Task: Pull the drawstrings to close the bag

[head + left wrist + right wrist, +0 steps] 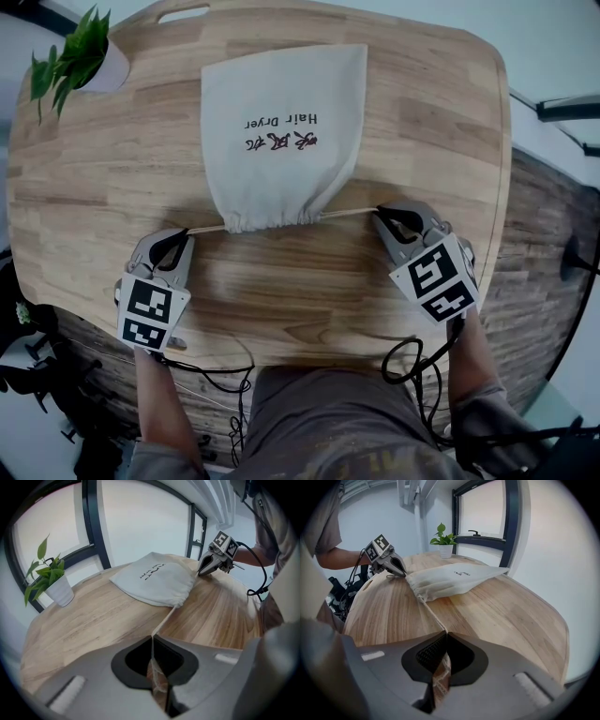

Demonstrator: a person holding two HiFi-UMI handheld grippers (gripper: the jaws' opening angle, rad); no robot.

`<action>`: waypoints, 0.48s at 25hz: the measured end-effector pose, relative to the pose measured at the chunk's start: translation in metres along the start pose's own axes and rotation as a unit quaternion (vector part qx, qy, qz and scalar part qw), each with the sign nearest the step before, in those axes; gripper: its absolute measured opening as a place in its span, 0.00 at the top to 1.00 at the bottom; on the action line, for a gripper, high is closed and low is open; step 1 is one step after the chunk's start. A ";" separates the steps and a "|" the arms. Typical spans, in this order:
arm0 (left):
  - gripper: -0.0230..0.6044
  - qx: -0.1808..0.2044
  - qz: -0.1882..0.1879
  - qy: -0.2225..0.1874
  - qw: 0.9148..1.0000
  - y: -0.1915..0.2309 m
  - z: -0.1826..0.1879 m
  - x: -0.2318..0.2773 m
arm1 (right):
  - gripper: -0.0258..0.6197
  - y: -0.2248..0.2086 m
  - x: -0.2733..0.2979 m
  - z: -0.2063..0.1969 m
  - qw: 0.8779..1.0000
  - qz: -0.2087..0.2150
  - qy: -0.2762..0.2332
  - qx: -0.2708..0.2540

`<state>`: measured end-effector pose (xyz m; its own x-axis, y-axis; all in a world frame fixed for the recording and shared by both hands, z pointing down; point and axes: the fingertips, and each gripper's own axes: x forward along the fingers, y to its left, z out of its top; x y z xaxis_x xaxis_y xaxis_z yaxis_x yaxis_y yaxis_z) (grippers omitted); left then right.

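A cream cloth bag (281, 127) printed "Hair Dryer" lies flat on the wooden table (103, 187), its mouth (272, 221) gathered into tight pleats at the near edge. One drawstring (202, 229) runs taut to the left, and my left gripper (174, 242) is shut on its end. The other drawstring (347, 213) runs taut to the right into my right gripper (392, 221), also shut on it. In the left gripper view the cord (164, 620) leads from the jaws up to the bag (154, 578). In the right gripper view the cord (433, 618) does the same toward the bag (450, 581).
A small potted plant (80, 58) in a white pot stands at the table's far left corner. A handle slot (184, 12) is cut into the table's far edge. Black cables (412, 375) hang off the near edge by the person's lap.
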<state>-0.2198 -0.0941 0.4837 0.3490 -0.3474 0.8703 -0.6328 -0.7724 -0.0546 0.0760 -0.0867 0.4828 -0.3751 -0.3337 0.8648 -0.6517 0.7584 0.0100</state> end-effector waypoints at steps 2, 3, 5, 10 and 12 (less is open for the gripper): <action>0.94 -0.004 0.002 0.002 1.000 0.002 -0.001 0.000 | 0.91 -0.003 -0.001 -0.003 1.000 0.000 0.003 0.001; 0.94 -0.006 0.003 0.003 1.000 0.003 -0.003 0.000 | 0.91 -0.004 -0.001 -0.005 1.000 0.002 0.004 0.001; 0.94 -0.008 0.005 0.007 1.000 0.006 -0.009 0.000 | 0.91 -0.005 -0.001 -0.010 1.000 0.005 0.007 0.001; 0.95 -0.012 0.007 0.005 1.000 0.012 -0.007 -0.005 | 0.91 -0.010 -0.006 -0.007 1.000 0.005 0.008 0.001; 0.95 -0.007 0.009 0.004 1.000 0.014 -0.005 -0.005 | 0.91 -0.012 -0.006 -0.004 1.000 0.003 0.009 0.001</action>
<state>-0.2338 -0.1004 0.4807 0.3326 -0.3568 0.8730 -0.6488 -0.7584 -0.0628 0.0892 -0.0913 0.4793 -0.3665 -0.3187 0.8741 -0.6511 0.7590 0.0038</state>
